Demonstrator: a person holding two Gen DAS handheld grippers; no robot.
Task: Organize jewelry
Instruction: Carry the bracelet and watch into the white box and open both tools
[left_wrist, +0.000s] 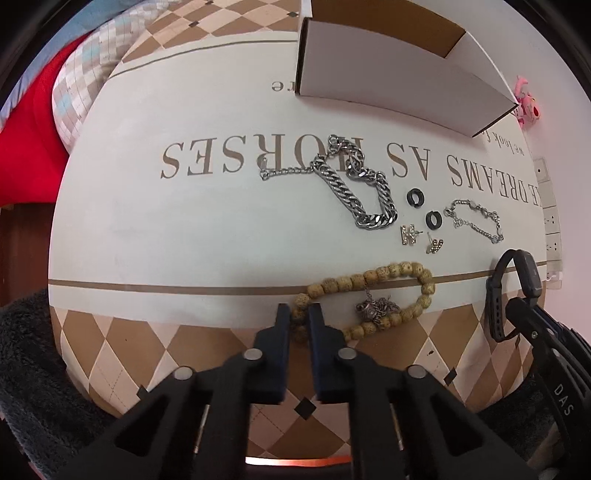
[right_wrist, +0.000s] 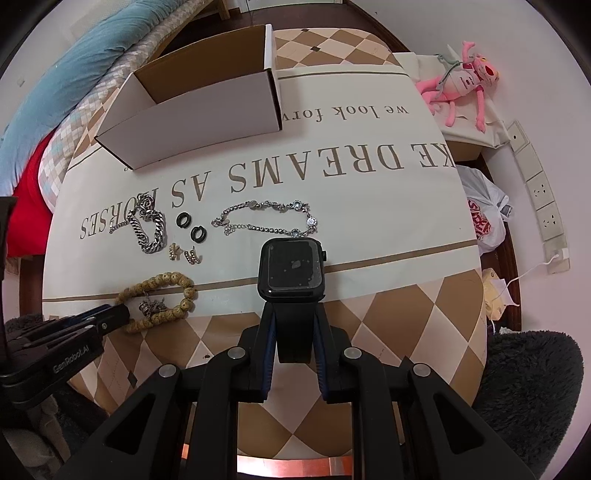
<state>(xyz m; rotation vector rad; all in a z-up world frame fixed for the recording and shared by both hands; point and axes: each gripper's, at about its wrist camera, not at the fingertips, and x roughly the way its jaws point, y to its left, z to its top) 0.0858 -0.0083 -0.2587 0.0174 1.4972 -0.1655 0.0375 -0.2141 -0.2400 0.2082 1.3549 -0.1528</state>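
Observation:
My left gripper (left_wrist: 298, 312) is shut on the near-left end of a wooden bead bracelet (left_wrist: 384, 273) that lies on the tablecloth, with a small tangled chain (left_wrist: 375, 308) inside its loop. My right gripper (right_wrist: 293, 314) is shut on the strap of a black smartwatch (right_wrist: 291, 267) and holds it above the table. A heavy silver chain (left_wrist: 351, 181), two black rings (left_wrist: 415, 196), two letter earrings (left_wrist: 409, 234) and a thin silver bracelet (left_wrist: 476, 218) lie on the cloth. An open white cardboard box (left_wrist: 388, 77) stands at the far side.
The round table's edge (right_wrist: 476, 295) curves near on the right. A pink plush toy (right_wrist: 461, 85) and a plastic bag (right_wrist: 480, 218) sit beyond it. A dark fluffy rug (right_wrist: 528, 384) lies below. Bedding (right_wrist: 55, 110) is at the left.

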